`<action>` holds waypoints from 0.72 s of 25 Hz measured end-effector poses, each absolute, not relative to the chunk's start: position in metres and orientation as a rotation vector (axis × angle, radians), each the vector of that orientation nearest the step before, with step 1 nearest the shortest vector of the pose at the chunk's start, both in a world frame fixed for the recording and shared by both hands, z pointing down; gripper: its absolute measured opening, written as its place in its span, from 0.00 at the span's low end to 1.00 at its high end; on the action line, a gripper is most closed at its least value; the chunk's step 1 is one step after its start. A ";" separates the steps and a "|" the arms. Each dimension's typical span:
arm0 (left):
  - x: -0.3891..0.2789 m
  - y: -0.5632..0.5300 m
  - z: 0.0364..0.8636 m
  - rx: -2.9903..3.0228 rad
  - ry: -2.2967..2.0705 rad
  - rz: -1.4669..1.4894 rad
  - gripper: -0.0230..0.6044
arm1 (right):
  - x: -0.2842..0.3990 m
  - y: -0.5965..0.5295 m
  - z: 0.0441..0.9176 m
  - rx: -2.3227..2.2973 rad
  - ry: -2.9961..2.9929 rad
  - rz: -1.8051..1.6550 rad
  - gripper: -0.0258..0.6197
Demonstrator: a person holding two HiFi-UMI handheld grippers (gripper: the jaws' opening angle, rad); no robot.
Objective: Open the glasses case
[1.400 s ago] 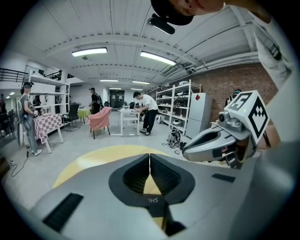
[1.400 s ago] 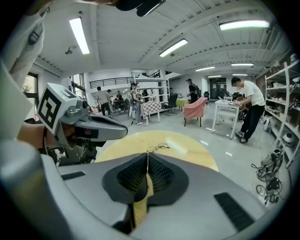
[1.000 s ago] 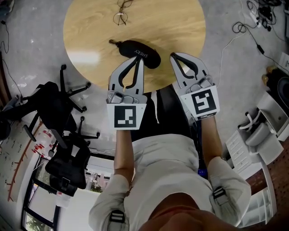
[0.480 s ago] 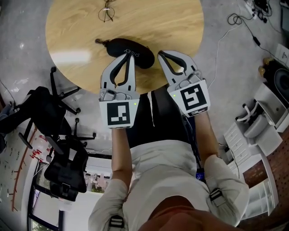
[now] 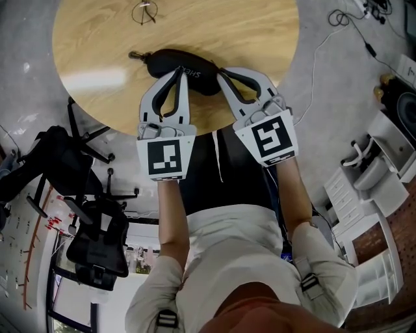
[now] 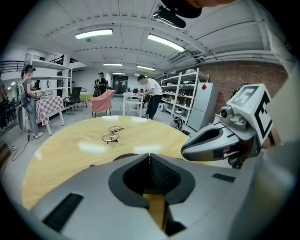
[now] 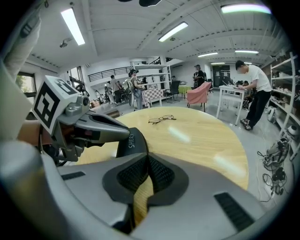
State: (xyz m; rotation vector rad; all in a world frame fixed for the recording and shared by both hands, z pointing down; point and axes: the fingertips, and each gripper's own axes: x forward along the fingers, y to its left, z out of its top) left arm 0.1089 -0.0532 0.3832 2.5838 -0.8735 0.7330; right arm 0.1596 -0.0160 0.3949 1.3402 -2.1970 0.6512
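Note:
A black soft glasses case (image 5: pixel 174 60) lies closed on the round wooden table (image 5: pixel 260 32), its zip pull (image 5: pixel 134 55) at the left end. My left gripper (image 5: pixel 177 71) is shut and empty, its tips over the case's near edge at mid-length. My right gripper (image 5: pixel 221 70) is also shut and empty, its tips by the case's right end. In the right gripper view the case (image 7: pixel 133 143) shows white print just past my jaws, with the left gripper (image 7: pixel 125 133) over it. In the left gripper view only a dark sliver of the case (image 6: pixel 123 156) shows. Whether either gripper touches it is unclear.
A pair of wire-rimmed glasses (image 5: pixel 144 12) lies at the table's far side. Black office chairs (image 5: pixel 97 240) stand on the floor to the left, cables (image 5: pixel 344 16) and white shelving (image 5: pixel 383 162) to the right. Several people stand in the room's background (image 7: pixel 251 89).
Both grippers have come down and forward, from short of the case to its near edge. Both have stayed shut.

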 end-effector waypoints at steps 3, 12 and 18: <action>0.107 -0.053 0.382 2.571 -0.882 0.692 0.07 | 0.164 -0.016 0.398 1.363 -2.185 0.663 0.07; 0.097 -0.045 0.382 2.569 -0.897 0.716 0.07 | 0.158 -0.012 0.403 1.335 -2.185 0.685 0.07; 0.086 -0.043 0.382 2.552 -0.930 0.727 0.07 | 0.137 -0.002 0.401 1.260 -2.221 0.717 0.07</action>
